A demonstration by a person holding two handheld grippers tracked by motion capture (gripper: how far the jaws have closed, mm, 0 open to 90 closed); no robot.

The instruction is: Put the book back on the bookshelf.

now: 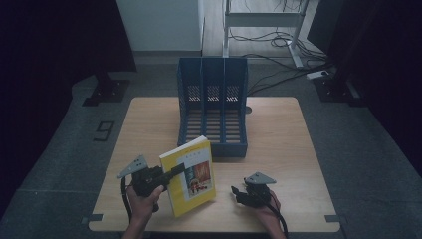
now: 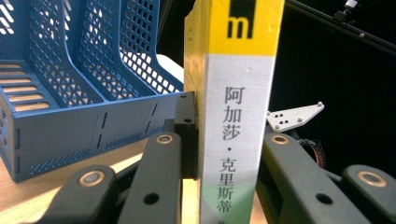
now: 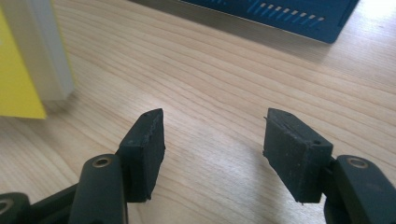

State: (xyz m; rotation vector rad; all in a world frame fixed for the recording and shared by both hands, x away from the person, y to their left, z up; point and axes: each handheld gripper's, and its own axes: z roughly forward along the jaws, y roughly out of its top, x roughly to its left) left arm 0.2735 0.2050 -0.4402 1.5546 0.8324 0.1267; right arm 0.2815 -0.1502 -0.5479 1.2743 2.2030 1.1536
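So far the left claw (image 1: 178, 172) clamps the yellow book (image 1: 191, 175) upright above the counter (image 1: 278, 149); right claw (image 3: 212, 154) gapes empty; filing it into the blue rack (image 1: 213, 107) remains

the left gripper (image 1: 175, 173) points toward the right, level above the table, its jaws clamped tight, held from below by the left hand (image 1: 144, 191). the right gripper (image 1: 237, 193) sits low, pointing left, jaws apart, in the right hand (image 1: 266, 203).
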